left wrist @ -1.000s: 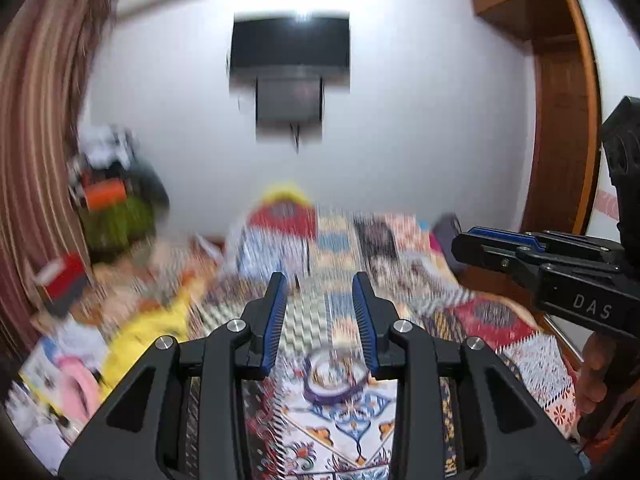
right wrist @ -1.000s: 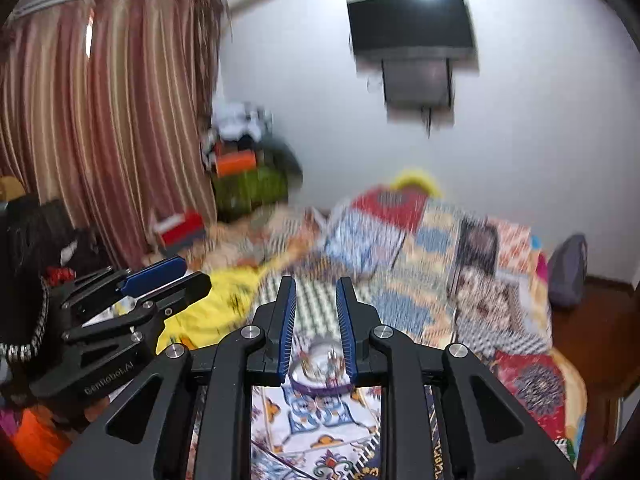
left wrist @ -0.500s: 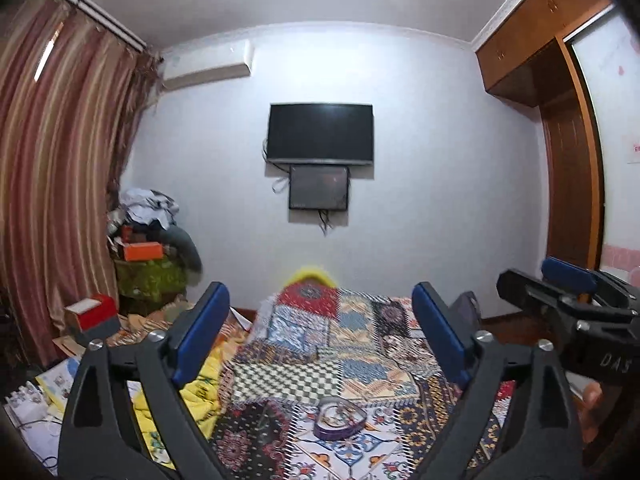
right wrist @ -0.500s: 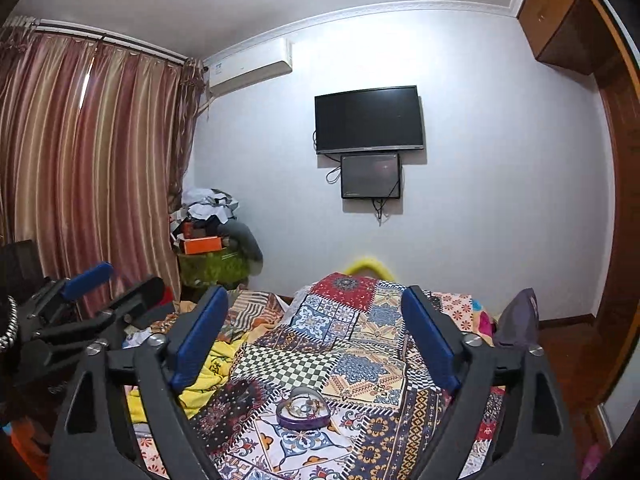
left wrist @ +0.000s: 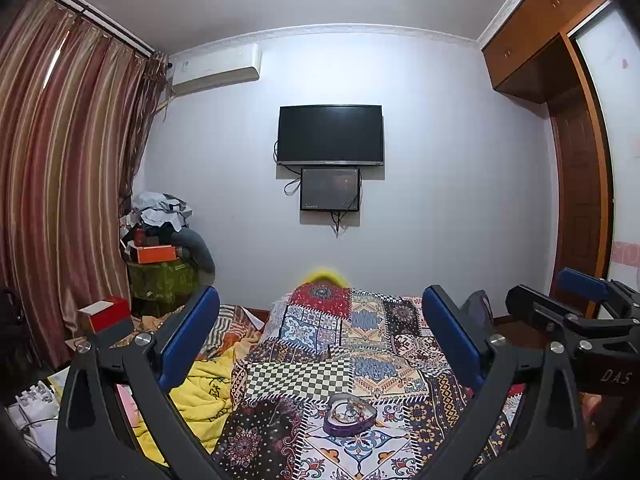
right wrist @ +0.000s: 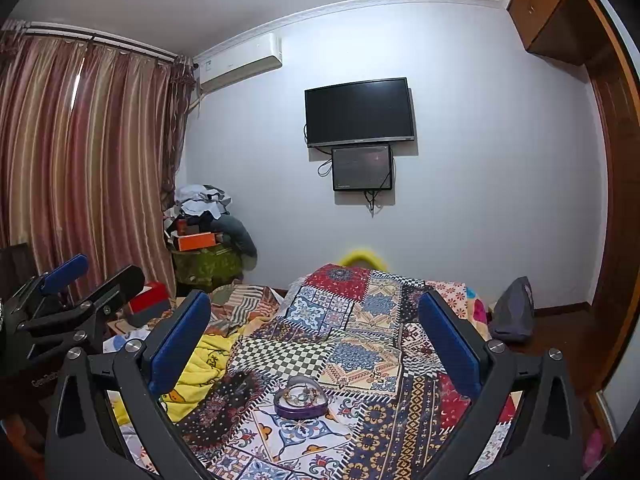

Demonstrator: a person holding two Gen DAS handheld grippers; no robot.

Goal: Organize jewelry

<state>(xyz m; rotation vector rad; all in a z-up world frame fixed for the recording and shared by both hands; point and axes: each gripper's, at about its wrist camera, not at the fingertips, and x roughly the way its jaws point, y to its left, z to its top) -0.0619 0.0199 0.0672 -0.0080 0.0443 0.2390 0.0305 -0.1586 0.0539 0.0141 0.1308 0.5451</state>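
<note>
Jewelry lies loose inside a purple heart-shaped box, which rests on the patterned patchwork bedspread of the bed, at 6 o'clock in both wrist views and low between the blue pads. Left gripper: jaws spread wide apart, holding nothing, raised well clear of the box. Right gripper: jaws likewise spread wide, holding nothing, well clear of the box. Yellow blanket lies at 8 o'clock of the box on the bed. Wall-mounted television hangs at 12 o'clock, a smaller screen directly beneath it. Striped curtains hang at 9 o'clock.
</note>
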